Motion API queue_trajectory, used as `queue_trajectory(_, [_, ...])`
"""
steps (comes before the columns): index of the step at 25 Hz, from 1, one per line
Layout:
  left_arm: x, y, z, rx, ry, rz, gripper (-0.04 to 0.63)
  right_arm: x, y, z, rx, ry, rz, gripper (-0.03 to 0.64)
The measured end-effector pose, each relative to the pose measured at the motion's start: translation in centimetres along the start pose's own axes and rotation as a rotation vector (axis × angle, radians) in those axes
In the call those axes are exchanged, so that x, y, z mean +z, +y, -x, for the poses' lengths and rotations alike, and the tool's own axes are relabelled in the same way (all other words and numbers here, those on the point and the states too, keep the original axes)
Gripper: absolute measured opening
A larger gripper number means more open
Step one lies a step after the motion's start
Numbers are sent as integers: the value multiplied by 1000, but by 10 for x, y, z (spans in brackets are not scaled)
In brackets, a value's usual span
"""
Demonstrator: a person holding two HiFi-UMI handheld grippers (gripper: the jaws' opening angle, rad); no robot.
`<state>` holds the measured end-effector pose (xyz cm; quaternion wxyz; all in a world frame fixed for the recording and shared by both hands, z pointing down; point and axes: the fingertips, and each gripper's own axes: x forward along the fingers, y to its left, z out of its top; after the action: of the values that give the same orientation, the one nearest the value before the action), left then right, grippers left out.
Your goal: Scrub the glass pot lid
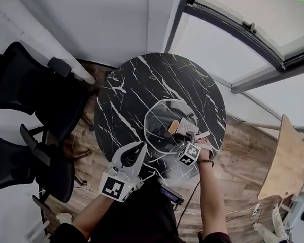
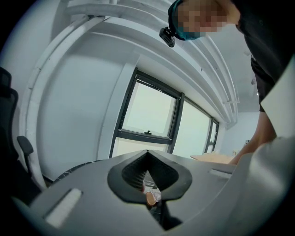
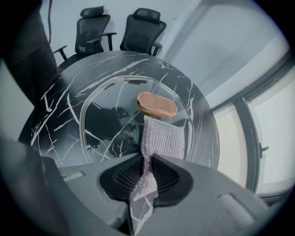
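1. The glass lid lies flat on the round black marbled surface, in its near-right part. The wooden knob faces up at about the lid's middle.
2. My right tongs are over the right half of the lid, with the arm coming in from the near side. The jaws are closed tight on a silvery mesh cloth.
3. In the right gripper view the cloth is pinched into a narrow fold between the jaws and fans out wider beyond them. Its far edge reaches the near side of the knob, but I cannot tell whether the two touch.
4. Through the glass I see the marble veins and dark reflections. The lid's rim shows as a pale ring.
5. My left tongs are at the near-left edge of the surface, just beside the lid's near-left rim. Their tips point toward the far side.
6. In the left gripper view the jaws meet at their tips with nothing held between them. That camera is tilted upward toward a dark-framed window.
7. Two black chairs stand to the left of the surface, well apart from the lid.
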<state>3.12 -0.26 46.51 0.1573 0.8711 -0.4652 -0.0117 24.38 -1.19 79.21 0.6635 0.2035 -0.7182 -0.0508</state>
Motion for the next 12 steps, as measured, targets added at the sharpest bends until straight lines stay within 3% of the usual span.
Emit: queue_trajectory(12, [-5,16,26,-80,13,32,2,26,51,11,34,79,-236,66])
